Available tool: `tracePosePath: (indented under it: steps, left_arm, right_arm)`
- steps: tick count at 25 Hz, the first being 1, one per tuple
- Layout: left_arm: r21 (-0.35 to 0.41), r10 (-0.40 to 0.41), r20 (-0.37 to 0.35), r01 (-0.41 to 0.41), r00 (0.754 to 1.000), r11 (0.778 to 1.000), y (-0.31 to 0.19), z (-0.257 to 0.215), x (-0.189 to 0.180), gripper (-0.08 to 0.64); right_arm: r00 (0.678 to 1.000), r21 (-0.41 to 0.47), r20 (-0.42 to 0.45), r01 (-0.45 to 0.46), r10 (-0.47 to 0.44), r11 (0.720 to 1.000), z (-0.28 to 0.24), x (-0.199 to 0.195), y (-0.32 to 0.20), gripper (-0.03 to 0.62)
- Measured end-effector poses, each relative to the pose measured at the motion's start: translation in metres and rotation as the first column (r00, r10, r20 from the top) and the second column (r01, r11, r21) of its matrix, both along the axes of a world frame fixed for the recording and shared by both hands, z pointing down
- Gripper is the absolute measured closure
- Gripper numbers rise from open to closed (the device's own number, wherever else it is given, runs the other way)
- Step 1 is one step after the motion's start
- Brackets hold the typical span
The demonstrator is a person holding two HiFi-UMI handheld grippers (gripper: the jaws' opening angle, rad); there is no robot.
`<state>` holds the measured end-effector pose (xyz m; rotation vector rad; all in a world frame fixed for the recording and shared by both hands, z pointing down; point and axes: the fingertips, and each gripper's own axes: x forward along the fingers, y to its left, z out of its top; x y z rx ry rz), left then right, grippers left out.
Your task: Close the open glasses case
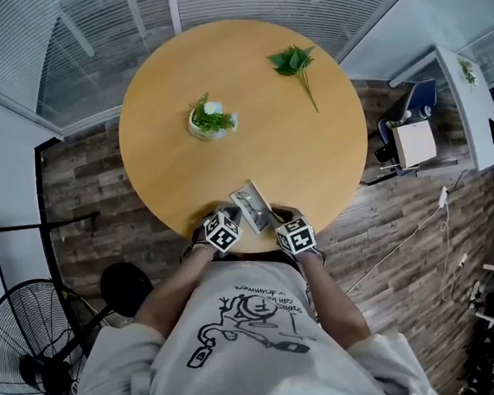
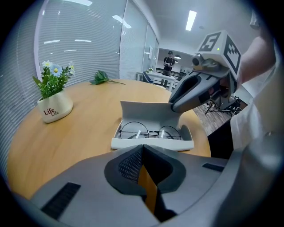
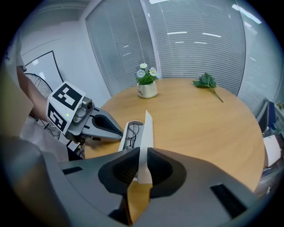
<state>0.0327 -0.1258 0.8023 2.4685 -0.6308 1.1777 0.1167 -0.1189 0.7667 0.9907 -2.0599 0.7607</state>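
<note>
Right gripper (image 3: pixel 141 153) jaws pinch the lid (image 3: pixel 147 128) of the glasses case (image 2: pixel 151 144), ready to fold it down; left gripper (image 2: pixel 142 150) jaws pressed together, probably to brace the base against the bench (image 2: pixel 80 128).

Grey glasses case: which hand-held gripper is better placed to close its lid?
Right. The right hand-held gripper pinches the upright lid of the grey open glasses case; the left hand-held gripper is shut and empty.
</note>
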Motion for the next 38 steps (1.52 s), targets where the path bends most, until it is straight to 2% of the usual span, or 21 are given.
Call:
tracePosePath:
  steps: [11, 38]
  left_arm:
    - [-0.009, -0.022, -0.001, 0.022, 1.0, 1.0, 0.001, 0.001, 0.001, 0.54]
    - [-0.023, -0.053, -0.001, 0.053, 0.999, 0.998, 0.002, -0.001, 0.001, 0.54]
  right_arm:
    - [1.0, 0.01, 0.029, -0.011, 0.011, 1.0, -0.002, -0.004, 0.005, 0.522]
    - [1.0, 0.045, 0.016, 0.022, -0.023, 0.999, -0.006, -0.021, 0.017, 0.495]
